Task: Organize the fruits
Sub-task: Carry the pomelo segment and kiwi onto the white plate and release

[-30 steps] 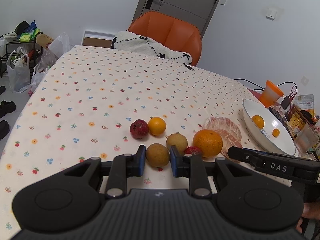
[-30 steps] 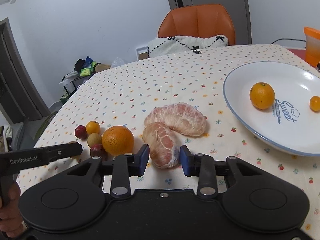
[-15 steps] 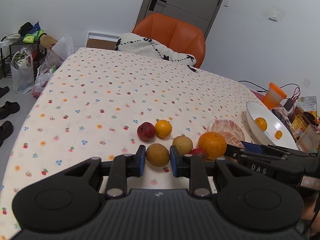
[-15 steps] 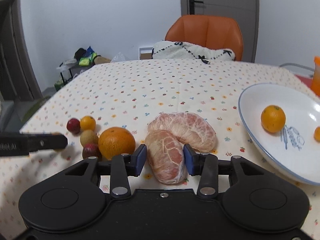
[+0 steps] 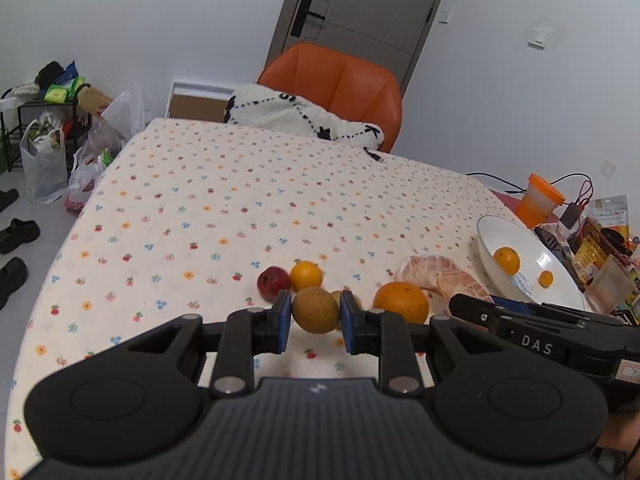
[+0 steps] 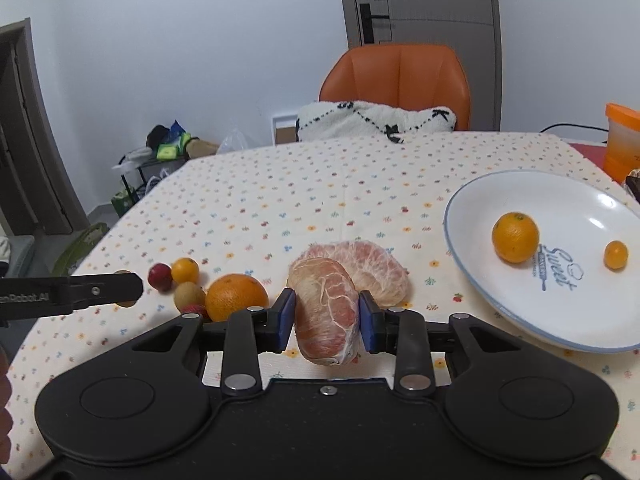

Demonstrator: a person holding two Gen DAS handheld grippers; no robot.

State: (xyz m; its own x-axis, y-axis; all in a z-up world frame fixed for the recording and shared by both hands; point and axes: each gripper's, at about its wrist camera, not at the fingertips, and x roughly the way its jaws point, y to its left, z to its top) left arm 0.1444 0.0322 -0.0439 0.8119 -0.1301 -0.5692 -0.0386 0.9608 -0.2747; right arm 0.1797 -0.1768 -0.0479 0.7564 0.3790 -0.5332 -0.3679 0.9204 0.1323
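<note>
Pomelo segment sits clamped in my right hand-held gripper; the brown fruit is pinched in my left hand-held gripper. Squeezing harder could burst the soft segment; the round fruit might roll out.

Small fruits cluster left of the large orange; pomelo segments lie right; plate farther right holds two oranges.

Left gripper and right gripper clamped (both loaded).
</note>
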